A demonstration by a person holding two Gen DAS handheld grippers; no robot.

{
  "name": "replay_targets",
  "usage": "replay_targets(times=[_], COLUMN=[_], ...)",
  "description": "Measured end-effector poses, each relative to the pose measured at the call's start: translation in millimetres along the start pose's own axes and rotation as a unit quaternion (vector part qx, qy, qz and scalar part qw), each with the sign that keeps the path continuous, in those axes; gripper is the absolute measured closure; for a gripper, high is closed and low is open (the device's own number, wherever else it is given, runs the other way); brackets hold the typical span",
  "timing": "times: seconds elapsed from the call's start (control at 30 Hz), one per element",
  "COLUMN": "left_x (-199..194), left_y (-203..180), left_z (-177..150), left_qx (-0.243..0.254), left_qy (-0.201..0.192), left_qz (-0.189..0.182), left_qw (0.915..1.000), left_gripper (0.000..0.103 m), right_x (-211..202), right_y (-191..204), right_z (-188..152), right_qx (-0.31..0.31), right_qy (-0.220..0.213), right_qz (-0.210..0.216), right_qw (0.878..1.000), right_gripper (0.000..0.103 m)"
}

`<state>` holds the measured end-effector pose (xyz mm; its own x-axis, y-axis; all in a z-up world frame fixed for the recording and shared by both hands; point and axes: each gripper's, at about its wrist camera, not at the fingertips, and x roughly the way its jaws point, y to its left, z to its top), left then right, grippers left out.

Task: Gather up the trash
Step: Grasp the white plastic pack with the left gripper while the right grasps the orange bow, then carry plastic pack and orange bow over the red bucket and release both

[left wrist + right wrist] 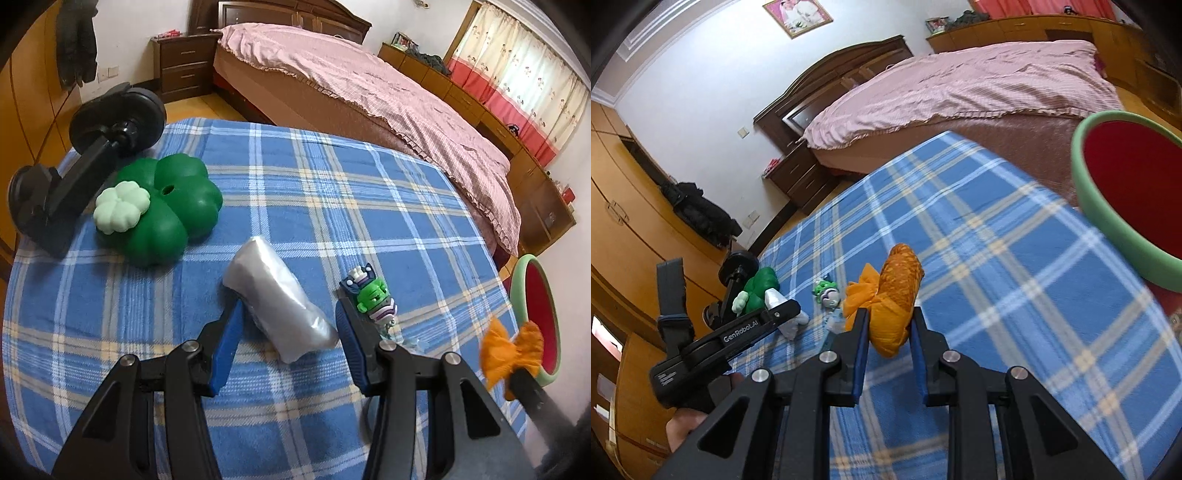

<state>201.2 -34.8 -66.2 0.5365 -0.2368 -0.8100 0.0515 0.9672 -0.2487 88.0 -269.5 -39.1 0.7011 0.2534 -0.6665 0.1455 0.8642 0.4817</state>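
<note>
In the left wrist view my left gripper (288, 321) is open over the blue plaid tablecloth (332, 192), its jaws on either side of a crumpled clear plastic bag (275, 299), not closed on it. A small green cartoon figure (371, 295) lies by the right finger. In the right wrist view my right gripper (886, 325) is shut on a crumpled orange wrapper (892, 299) and holds it above the cloth. The wrapper also shows in the left wrist view (511, 352). A green-rimmed red bin (1126, 195) stands at the right, beyond the table edge.
A green clover-shaped toy (166, 206) with a pale clover piece (120, 206) sits at the left of the table beside a black phone mount (74, 173). A bed with a pink cover (369, 92) stands behind. The left gripper's body (738, 339) shows at the left of the right view.
</note>
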Motion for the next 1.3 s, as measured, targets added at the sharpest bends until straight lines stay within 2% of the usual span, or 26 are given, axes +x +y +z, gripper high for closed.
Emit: replay_targets(times=[0.23, 0.57, 0.93, 1.3], left_x=[-7, -47, -79, -72], left_y=[-2, -32, -95, -175], left_z=[-6, -26, -41, -45], left_qx=[0.014, 0.057, 0.109, 0.169], left_qy=[-0.01, -0.034, -0.043, -0.018], left_qz=[-0.015, -0.064, -0.127, -0.167], left_qw=[0.9997, 0.9958, 0.985, 0.9712], left_gripper=[0.064, 0.066, 0.069, 0.07], right_x=[-21, -48, -83, -111], right_y=[-21, -53, -78, -119], right_z=[-4, -10, -14, -7], right_qx=[0.018, 0.051, 0.074, 0.109], right_qy=[-0.019, -0.04, -0.068, -0.103], right_qz=[-0.013, -0.028, -0.036, -0.052], right_qw=[1.0, 0.998, 0.994, 0.987], right_gripper=[0.079, 0.079, 0.079, 0.079])
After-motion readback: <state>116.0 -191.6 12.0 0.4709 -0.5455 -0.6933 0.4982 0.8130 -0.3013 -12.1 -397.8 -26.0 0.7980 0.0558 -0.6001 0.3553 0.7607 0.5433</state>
